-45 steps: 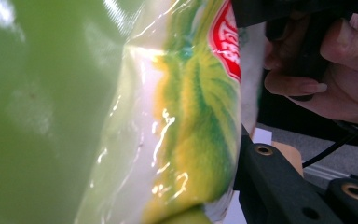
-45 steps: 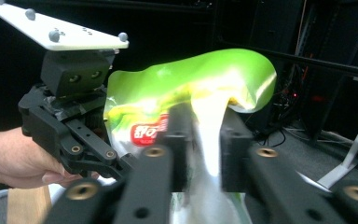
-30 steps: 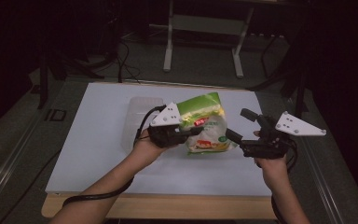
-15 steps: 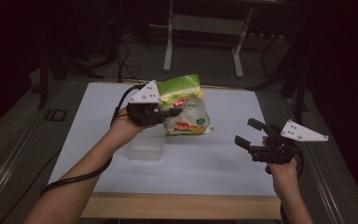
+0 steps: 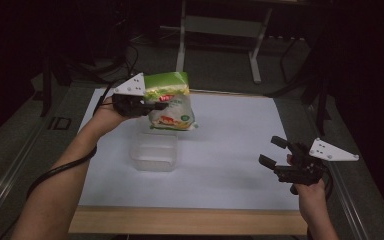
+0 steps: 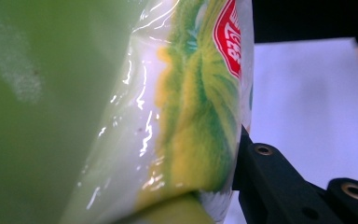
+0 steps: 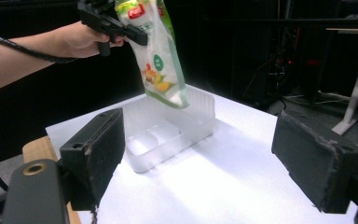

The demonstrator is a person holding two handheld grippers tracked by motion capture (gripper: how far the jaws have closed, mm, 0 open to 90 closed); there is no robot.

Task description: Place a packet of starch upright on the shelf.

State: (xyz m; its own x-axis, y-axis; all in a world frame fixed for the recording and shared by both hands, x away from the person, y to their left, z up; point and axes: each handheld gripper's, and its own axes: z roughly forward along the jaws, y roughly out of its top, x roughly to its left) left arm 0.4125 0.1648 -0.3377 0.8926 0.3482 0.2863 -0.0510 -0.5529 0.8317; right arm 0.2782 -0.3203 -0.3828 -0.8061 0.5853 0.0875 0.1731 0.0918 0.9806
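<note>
A green and white snack bag (image 5: 172,105) with a red label hangs in the air, pinched near its top by my left gripper (image 5: 156,106), which is shut on it. In the left gripper view the bag (image 6: 168,116) presses against the black jaw at the right. Its lower end hangs over the far rim of a clear plastic container (image 5: 155,151) on the white table top (image 5: 230,135). My right gripper (image 5: 272,151) is open and holds nothing, low near the table's front right. From its view the bag (image 7: 161,60) dangles above the container (image 7: 172,128), between its pads (image 7: 98,144).
A wooden strip (image 5: 180,221) edges the front of the table. Desk legs (image 5: 181,40) and dark floor lie beyond the far edge. A black cable (image 5: 55,172) trails along the left forearm.
The left hand has carried the bag leftward and toward the back, from the table's middle to above the container. The right gripper has sunk and drifted toward the front right, still open.
</note>
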